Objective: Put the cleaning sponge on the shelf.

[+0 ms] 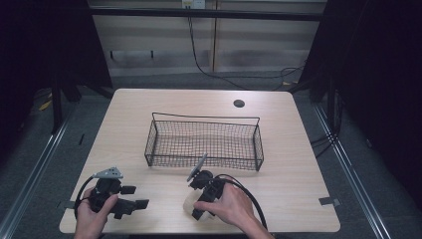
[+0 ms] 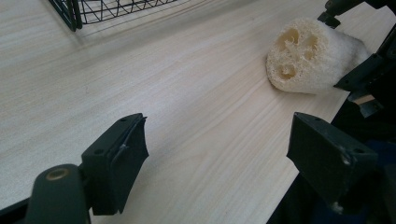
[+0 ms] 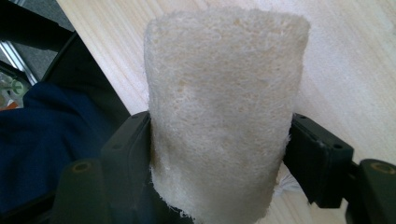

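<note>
Unlabelled loofah (image 3: 224, 107) between right hand-held gripper (image 3: 219, 154) pads

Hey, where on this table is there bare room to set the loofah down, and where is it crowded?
Bare wood lies left and right of the wire basket, and behind it around the grommet hole. The basket's floor is free too. The table's near edge is crowded: left hand-held gripper, and right hand-held gripper shut on the loofah.

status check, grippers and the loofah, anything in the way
Right gripper shut on loofah, near table edge. Left gripper open, holds nothing. Wire basket beyond, path looks clear.
</note>
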Demonstrator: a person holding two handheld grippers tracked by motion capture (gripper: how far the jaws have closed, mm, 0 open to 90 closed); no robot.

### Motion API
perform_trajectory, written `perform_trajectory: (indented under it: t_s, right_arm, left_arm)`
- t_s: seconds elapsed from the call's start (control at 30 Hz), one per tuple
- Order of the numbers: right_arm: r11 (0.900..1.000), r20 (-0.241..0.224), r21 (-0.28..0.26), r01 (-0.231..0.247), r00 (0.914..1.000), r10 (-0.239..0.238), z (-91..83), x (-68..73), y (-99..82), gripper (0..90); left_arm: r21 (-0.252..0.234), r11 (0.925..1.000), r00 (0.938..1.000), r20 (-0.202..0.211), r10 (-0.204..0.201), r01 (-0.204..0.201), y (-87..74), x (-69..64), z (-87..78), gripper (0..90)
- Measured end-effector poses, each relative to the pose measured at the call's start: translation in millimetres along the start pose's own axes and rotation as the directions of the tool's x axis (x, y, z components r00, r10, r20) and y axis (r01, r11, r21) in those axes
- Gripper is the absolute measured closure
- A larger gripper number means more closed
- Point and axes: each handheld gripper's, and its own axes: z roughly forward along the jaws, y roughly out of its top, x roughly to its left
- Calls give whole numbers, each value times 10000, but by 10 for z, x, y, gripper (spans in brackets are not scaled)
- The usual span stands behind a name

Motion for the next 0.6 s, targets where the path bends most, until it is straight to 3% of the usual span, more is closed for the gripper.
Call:
perform_trajectory:
  t_s: [0.6]
  right_arm:
    - [9982,246,599,29,9997,-44,-130,5,20,282]
  left_arm:
    - [-2,10000,10000,72,-8,8,0,3,-4,193]
